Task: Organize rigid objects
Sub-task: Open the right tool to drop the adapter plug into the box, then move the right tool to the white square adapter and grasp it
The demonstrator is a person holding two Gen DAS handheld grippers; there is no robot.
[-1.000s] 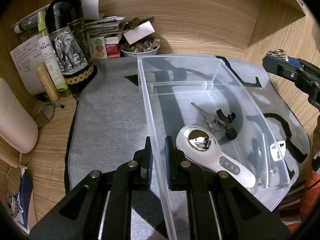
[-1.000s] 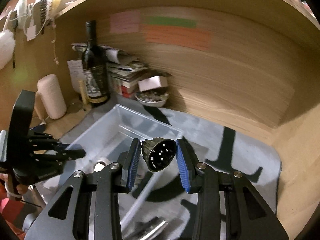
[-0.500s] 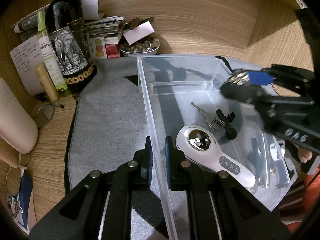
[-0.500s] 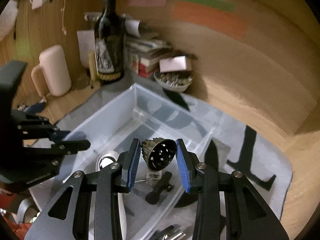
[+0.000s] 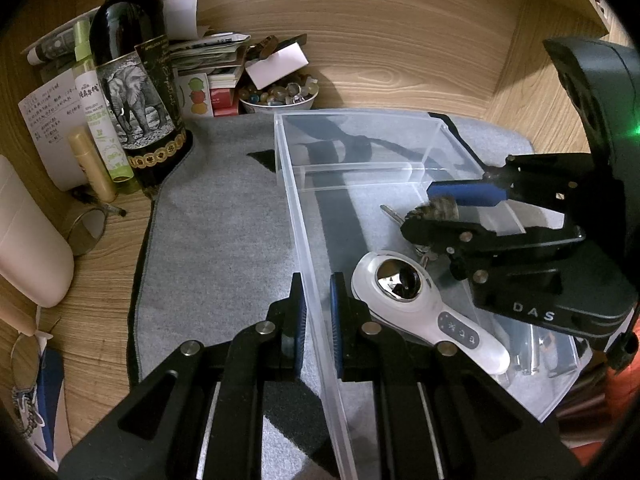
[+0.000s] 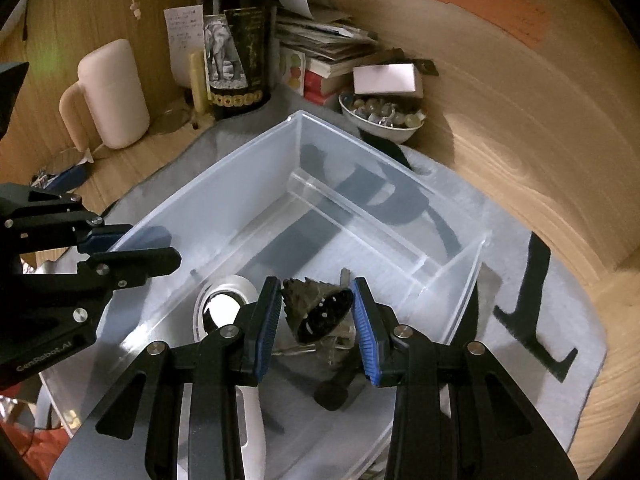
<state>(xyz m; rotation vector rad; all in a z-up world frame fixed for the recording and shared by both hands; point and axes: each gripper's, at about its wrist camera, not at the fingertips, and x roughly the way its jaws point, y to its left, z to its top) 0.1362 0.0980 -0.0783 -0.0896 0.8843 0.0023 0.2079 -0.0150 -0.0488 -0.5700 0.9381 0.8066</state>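
right wrist view: your right tongs (image 6: 316,316) are closed on a small dark perforated metal cone (image 6: 316,312), held a little above the near compartment of the clear plastic bin (image 6: 224,184), which i judge to be the spot for dropping it among the other hard bits. beneath it lie a bunch of keys (image 6: 344,280), partly hidden, a black knobbed piece (image 6: 338,390) and a white handheld device (image 6: 224,308) with a shiny round head. the narrow far compartment behind the divider (image 6: 352,216) looks empty.

in the left wrist view your left tongs (image 5: 318,312) are clamped on the bin's near wall, one pad inside and one outside, presumably to steady the bin on the grey mat (image 5: 224,220) while the cone goes in. some clear pieces rest at the bin's right end; i cannot tell what they are.

on the worktop (image 5: 104,264) beyond the mat stand a wine bottle (image 5: 136,92) and a bowl of beads (image 5: 280,94), both well apart from the bin.
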